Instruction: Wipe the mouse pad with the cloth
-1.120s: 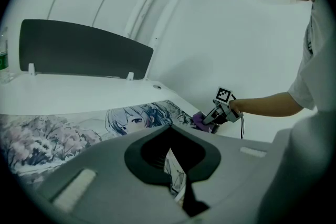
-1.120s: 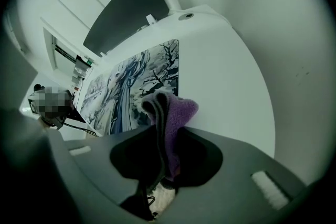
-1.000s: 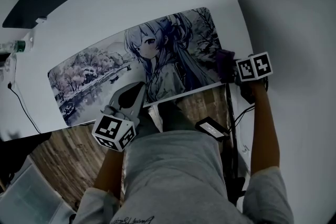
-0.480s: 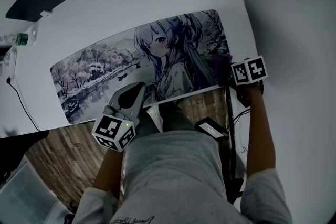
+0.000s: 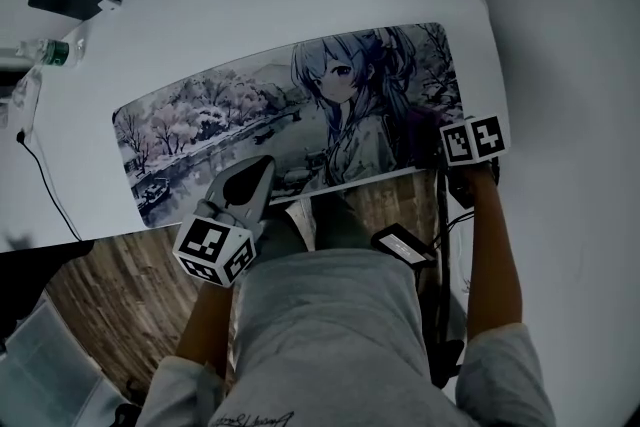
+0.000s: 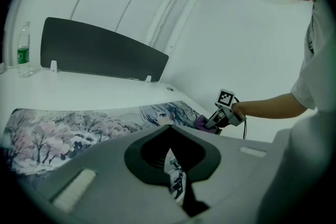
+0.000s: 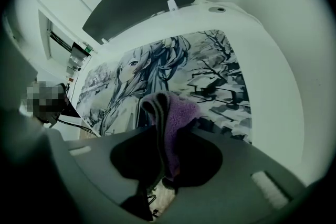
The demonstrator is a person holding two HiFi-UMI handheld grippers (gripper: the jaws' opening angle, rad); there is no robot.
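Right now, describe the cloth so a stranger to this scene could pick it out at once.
On the white desk lies a long printed mouse pad. At its right end, the right tongs pinch the cloth: a fuzzy purple fold, the only soft, plain-coloured thing there.

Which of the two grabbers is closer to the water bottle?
Left. The left gripper is at the near edge of the mouse pad, on the same side as the water bottle. The right gripper, holding the purple cloth, is at the opposite end.
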